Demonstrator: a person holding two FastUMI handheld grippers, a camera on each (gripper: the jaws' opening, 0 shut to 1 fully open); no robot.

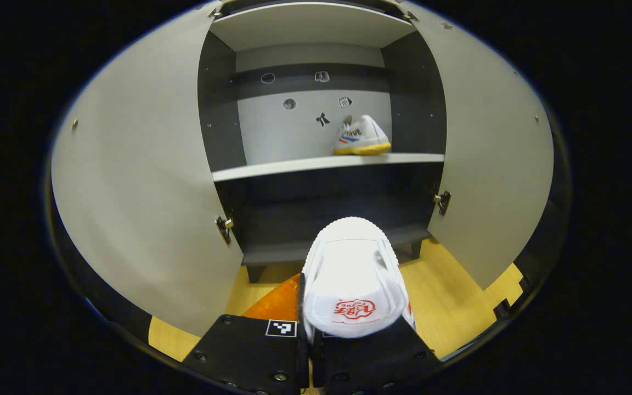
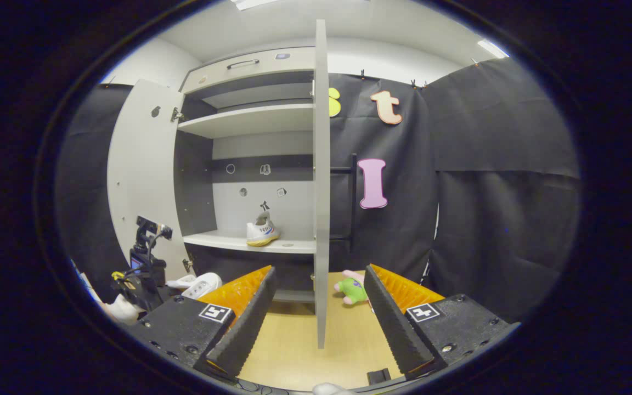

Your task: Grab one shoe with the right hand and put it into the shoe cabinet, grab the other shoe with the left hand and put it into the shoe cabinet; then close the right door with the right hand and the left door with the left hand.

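My left gripper [image 1: 344, 321] is shut on a white shoe [image 1: 351, 274] with a red logo, its toe pointing toward the open shoe cabinet [image 1: 316, 164]. It hangs low in front of the bottom compartment. A second white shoe [image 1: 361, 137] with a yellow sole rests on the right side of the middle shelf. In the right gripper view my right gripper [image 2: 320, 272] stands open with nothing between its fingers, facing the edge of the right door [image 2: 321, 192]. Farther off at lower left are the left gripper [image 2: 146, 274] and its held shoe [image 2: 201, 284]; the shelved shoe [image 2: 261, 231] is visible too.
Both doors, the left door [image 1: 140, 192] and the right door [image 1: 491, 164], swing wide open. A green and pink plush toy [image 2: 350, 289] lies on the wooden floor [image 2: 294, 340] by the right door's foot. Black cloth walls close off the right side.
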